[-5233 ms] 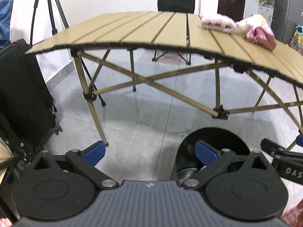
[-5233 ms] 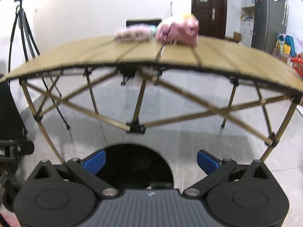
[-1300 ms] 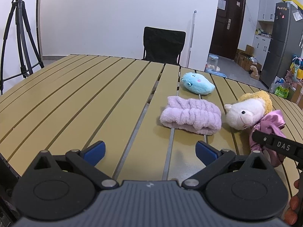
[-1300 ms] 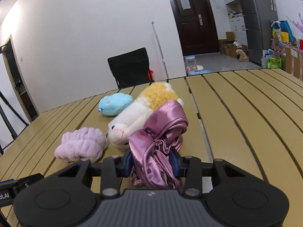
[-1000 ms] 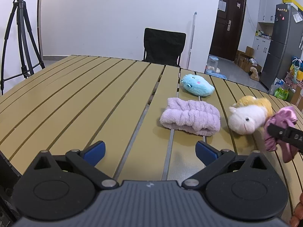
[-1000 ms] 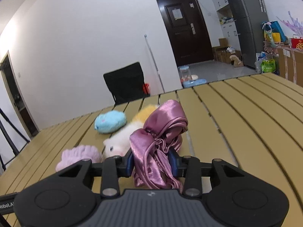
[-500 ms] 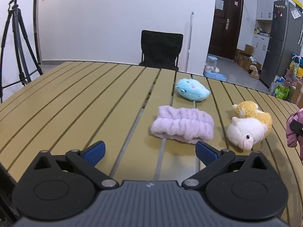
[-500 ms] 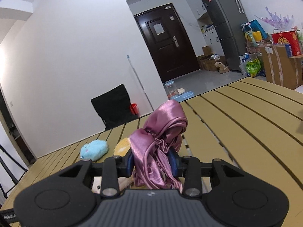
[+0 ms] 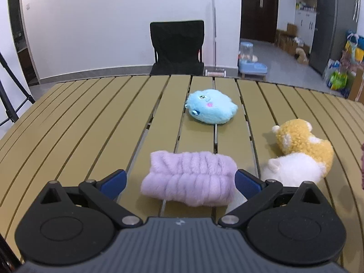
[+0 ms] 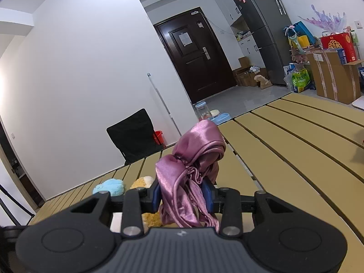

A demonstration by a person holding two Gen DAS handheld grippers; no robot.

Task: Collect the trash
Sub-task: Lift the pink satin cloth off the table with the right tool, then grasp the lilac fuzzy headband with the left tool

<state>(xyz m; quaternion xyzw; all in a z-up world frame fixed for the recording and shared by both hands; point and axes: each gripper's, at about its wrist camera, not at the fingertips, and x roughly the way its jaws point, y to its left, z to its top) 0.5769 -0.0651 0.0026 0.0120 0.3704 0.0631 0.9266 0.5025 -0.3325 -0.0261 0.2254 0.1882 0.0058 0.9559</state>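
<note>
My right gripper (image 10: 182, 195) is shut on a crumpled purple satin cloth (image 10: 193, 168) and holds it up above the slatted tan table (image 10: 295, 141). My left gripper (image 9: 180, 179) is open, low over the table, with a fluffy lilac headband (image 9: 188, 179) lying between its blue fingertips (image 9: 113, 182). A blue plush (image 9: 211, 110) lies farther back, and a yellow and white plush (image 9: 300, 157) lies to the right. Both plushes also show low in the right wrist view, the blue plush (image 10: 109, 187) to the left of the yellow and white plush (image 10: 142, 182).
A black folding chair (image 9: 177, 47) stands behind the table's far edge. A tripod leg (image 9: 9, 84) stands at the left. A dark door (image 10: 195, 61), a fridge (image 10: 261, 29) and cardboard boxes (image 10: 334, 75) stand at the back right.
My right gripper has lifted the purple cloth off the table, away from the yellow and white plush. My left gripper has moved forward, bringing the lilac headband between its fingers.
</note>
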